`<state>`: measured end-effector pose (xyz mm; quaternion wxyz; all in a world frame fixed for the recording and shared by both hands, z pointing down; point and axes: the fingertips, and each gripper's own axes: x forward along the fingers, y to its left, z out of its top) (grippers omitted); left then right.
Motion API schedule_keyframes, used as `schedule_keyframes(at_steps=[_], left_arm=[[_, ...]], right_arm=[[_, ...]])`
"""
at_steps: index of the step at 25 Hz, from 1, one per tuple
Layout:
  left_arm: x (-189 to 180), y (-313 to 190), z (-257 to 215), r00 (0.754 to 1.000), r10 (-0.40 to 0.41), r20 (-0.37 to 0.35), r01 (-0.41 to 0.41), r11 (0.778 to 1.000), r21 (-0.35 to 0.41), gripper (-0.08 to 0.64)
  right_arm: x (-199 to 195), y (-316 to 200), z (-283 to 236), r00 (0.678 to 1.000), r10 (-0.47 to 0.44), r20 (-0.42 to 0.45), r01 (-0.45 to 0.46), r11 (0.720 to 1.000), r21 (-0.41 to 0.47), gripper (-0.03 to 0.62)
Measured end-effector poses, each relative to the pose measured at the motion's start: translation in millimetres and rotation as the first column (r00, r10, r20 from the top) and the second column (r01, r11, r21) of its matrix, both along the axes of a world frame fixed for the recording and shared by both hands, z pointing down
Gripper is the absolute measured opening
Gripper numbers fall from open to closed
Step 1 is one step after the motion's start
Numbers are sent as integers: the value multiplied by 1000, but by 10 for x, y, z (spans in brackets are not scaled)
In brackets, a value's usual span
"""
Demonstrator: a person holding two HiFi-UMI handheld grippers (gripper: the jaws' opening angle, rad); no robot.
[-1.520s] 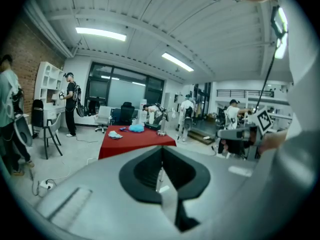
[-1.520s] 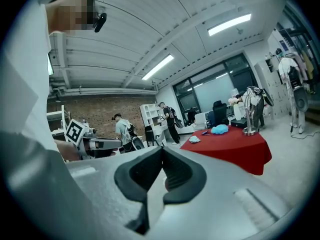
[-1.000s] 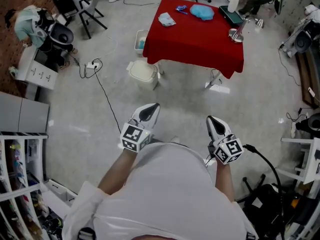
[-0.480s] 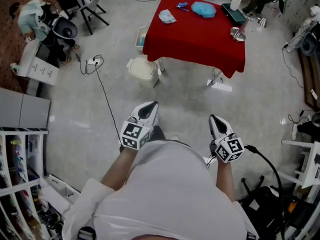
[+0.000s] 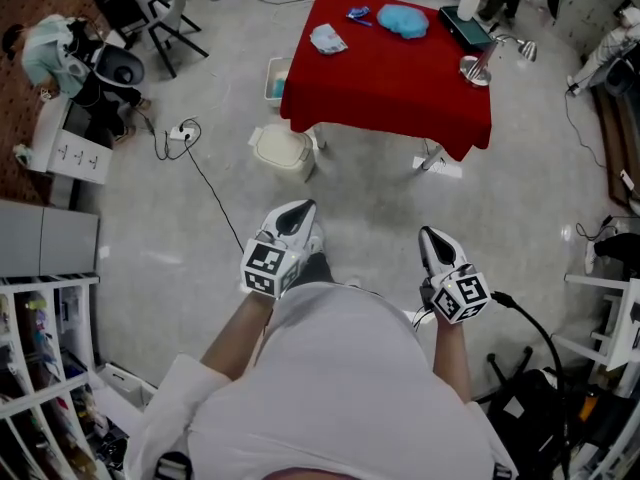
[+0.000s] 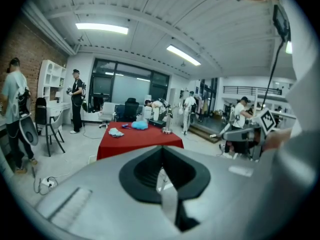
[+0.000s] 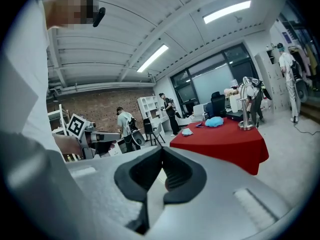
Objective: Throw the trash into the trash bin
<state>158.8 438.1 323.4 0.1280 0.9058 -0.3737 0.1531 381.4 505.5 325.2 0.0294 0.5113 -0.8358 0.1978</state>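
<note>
Both pairs of jaws are shut, and you hold nothing in them. Your left gripper (image 5: 298, 218) has its two tips pressed together with no gap. Your right gripper (image 5: 432, 243) looks the same, tips touching and nothing between them. You hold both grippers out in front of your body, side by side and well apart, over the bare gray floor (image 5: 370, 218). Both point toward the far side of the room.

A red table (image 5: 390, 78) stands far ahead of you, well apart from both grippers. The trash lies on it. A crumpled pale wad (image 5: 328, 38) sits near the far left corner. A fluffy blue lump (image 5: 404, 21) sits at the far edge, near the middle. A small blue bit (image 5: 360, 14) lies between these two. On the right side of the table you can see a black tray (image 5: 462, 28), a white bottle (image 5: 466, 6) and a shiny metal stand (image 5: 474, 68).

The trash bin (image 5: 281, 148) is cream colored and stands on the floor, just beside the table's near left corner. It is closer to you than the trash is. A pale box (image 5: 277, 78) sits on the floor behind it, by the table's left side. A black cable (image 5: 212, 193) runs across the floor to the left of your left gripper.
</note>
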Motion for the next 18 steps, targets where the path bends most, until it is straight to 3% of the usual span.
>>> schedule_keyframes(at_steps=[18], left_arm=[[-525,-1374,-8,998,64,-1,-64,998,-21,3]], right_arm=[[-630,-1220,-150,997,70,-22,-70,998,-2,0]])
